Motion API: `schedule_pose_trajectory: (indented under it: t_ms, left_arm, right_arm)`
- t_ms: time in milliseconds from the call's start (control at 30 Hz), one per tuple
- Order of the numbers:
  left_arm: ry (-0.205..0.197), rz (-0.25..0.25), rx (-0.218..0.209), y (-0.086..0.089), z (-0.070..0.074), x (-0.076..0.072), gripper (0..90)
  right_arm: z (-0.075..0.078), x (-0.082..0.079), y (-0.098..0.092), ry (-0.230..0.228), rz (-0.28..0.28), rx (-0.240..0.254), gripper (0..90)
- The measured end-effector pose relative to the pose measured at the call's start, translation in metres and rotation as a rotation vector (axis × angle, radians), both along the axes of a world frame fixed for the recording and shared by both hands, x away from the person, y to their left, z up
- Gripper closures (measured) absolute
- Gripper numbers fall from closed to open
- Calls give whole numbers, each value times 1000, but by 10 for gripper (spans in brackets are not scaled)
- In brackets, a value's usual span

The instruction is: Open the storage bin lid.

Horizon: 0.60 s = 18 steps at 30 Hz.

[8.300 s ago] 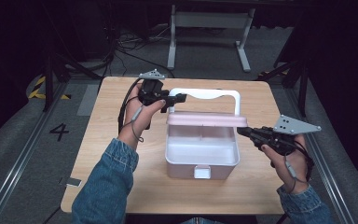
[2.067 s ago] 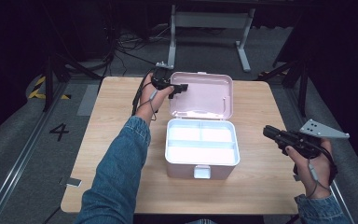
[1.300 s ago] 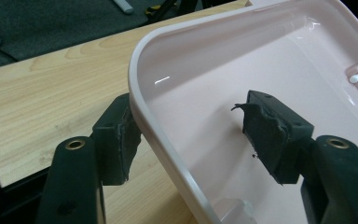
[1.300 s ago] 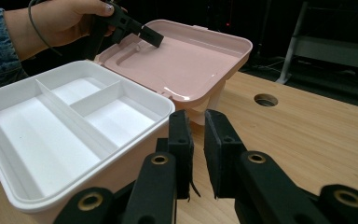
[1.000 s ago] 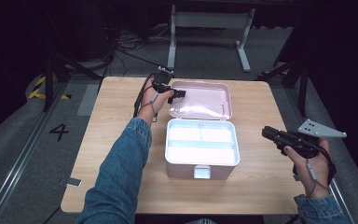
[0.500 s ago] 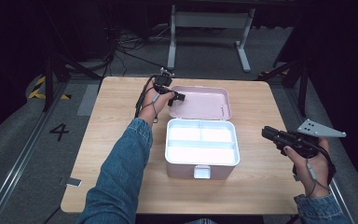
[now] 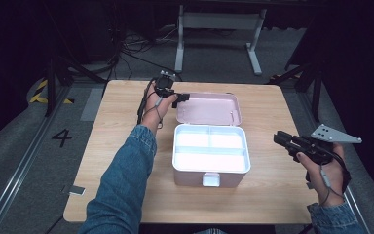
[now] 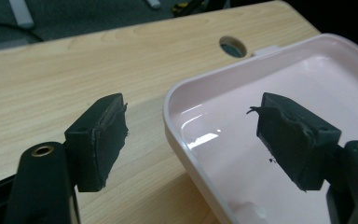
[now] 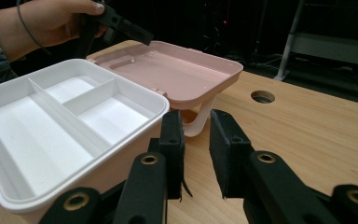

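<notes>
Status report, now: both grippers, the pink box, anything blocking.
Left gripper open astride the lid rim, jaws just opening. Right gripper nearly closed, empty, beside the box. Lid laid flat back. Nothing blocking.

The person's left forearm, in a blue denim sleeve, reaches forward past the left side of the open pink plastic box (image 7: 211,155). The left hand (image 7: 154,103) holds the black left gripper (image 7: 180,97) at the near-left corner of that box's laid-back lid; its jaws have just been opening and stand wide, straddling the lid's rim without touching it. The right hand (image 7: 321,163) holds the black right gripper (image 7: 278,138) level, well to the right of the box, pointing toward it; its jaws have just been opening slightly, a narrow gap between them, nothing held.
</notes>
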<state>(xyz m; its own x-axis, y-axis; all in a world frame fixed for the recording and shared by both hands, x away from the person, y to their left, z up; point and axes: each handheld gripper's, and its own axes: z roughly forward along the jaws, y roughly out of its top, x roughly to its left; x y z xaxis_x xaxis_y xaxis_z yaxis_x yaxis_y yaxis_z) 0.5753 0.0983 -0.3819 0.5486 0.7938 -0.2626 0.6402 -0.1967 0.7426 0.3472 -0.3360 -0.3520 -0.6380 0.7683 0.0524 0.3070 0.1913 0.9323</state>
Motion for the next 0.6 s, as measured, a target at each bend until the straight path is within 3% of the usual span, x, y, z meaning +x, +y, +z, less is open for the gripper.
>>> schedule_pose_trajectory:
  t_ms: [267, 400, 500, 533, 600]
  left_arm:
    - [-133, -79, -10, 9, 44, -40, 244]
    - [-177, -114, -10, 15, 65, -68, 240]
    - [-245, -125, 8, 23, 79, -95, 240]
    - [-245, -125, 8, 23, 79, -95, 238]
    - [-262, -137, 5, 29, 86, -112, 236]
  right_arm:
    - [-2, 2, 3, 3, -8, -1, 716]
    - [-2, 4, 4, 2, -1, -7, 714]
    - [-2, 4, 5, 1, 1, -5, 714]
    - [-2, 4, 5, 1, 1, -5, 714]
    - [-2, 5, 6, 4, 2, -5, 714]
